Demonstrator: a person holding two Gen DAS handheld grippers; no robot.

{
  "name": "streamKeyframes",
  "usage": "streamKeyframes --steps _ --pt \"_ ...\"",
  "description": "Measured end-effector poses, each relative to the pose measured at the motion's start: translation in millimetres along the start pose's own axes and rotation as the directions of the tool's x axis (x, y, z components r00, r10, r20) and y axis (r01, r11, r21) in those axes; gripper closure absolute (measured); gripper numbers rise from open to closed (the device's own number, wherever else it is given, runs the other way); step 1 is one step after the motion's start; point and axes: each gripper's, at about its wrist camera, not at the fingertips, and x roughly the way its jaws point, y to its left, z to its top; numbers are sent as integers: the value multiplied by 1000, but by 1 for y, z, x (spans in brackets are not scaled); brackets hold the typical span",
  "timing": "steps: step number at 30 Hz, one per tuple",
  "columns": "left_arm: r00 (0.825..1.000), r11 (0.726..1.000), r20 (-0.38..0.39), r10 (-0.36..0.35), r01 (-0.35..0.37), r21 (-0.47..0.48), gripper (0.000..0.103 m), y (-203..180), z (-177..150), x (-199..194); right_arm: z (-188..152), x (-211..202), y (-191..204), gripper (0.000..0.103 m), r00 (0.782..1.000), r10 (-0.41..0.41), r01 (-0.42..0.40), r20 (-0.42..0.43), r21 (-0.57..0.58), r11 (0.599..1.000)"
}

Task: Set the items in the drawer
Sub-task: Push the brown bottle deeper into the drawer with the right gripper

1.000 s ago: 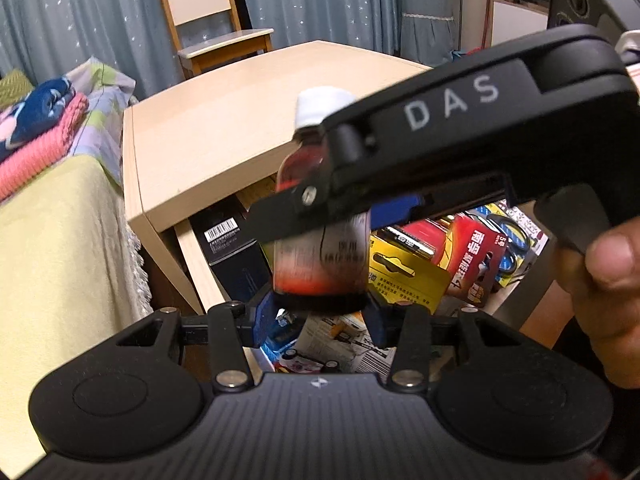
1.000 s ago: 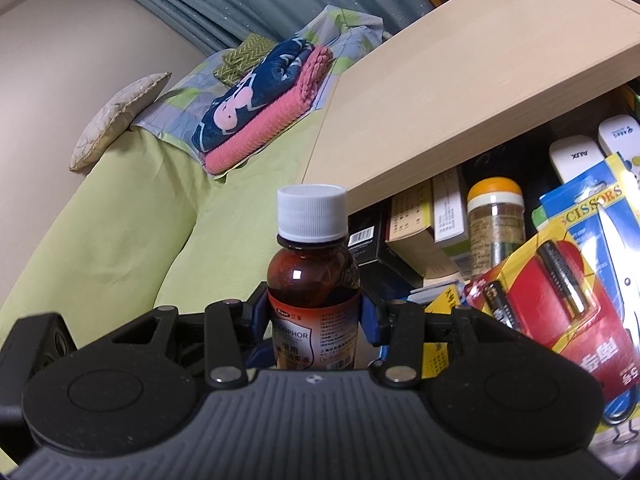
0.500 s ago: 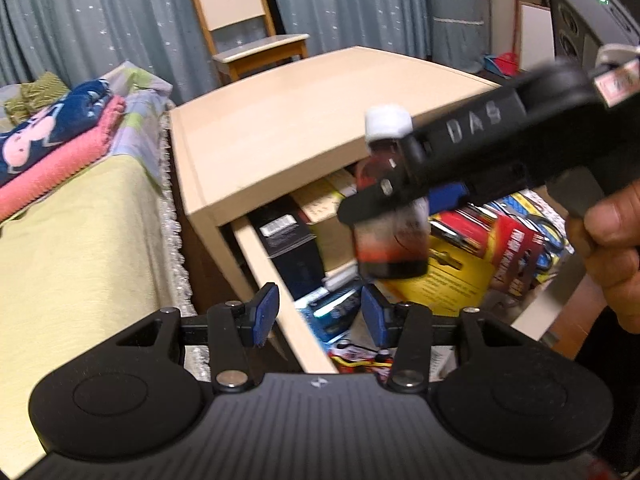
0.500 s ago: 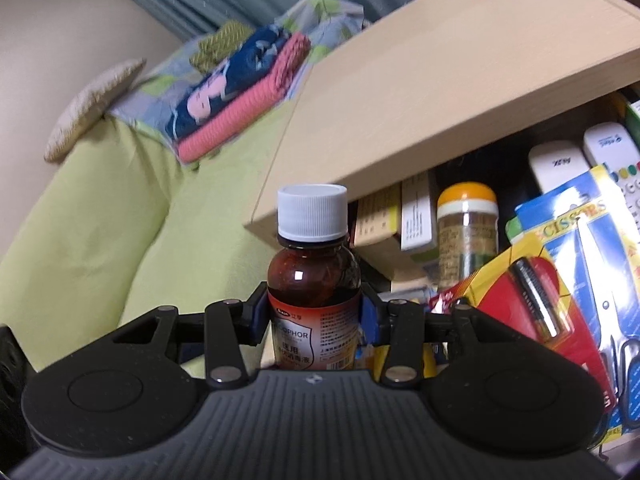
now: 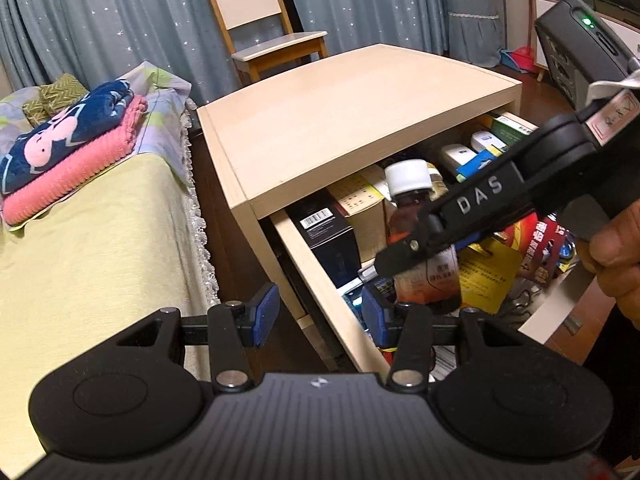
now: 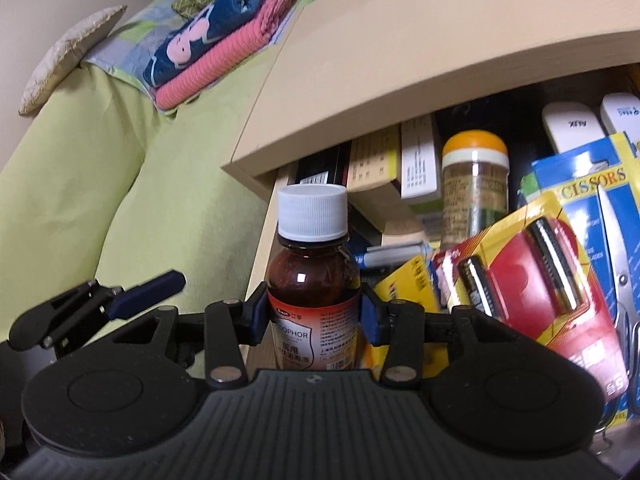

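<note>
- Amber glass with a white cap: the bottle is sitting upright between the blue pads of the right gripper, which is clamping it at the label, low on the body.
- It is hanging over the front left part of the open drawer, just inside the left wall and above the clutter, not yet resting on anything.
- Beneath and beside it are lying a yellow card, a red battery pack and a scissors pack; a jar with an orange lid and some boxes are standing further back under the cabinet top.
- The left gripper is waiting with its pads spread wide and nothing between them, over the drawer's left edge.
- To do this step well, the person is probably best lowering the bottle straight down into a flat gap near the left wall, keeping it vertical, and loosening the pads only once its base is bearing on something firm; slanted packs could tip it.
</note>
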Motion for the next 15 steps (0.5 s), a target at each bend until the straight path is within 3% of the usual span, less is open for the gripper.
streamKeyframes --steps 15 --pt "1000 1000 7 -4 4 -11 51 8 -6 -2 -4 6 7 62 998 -42 41 -39 -25 999"
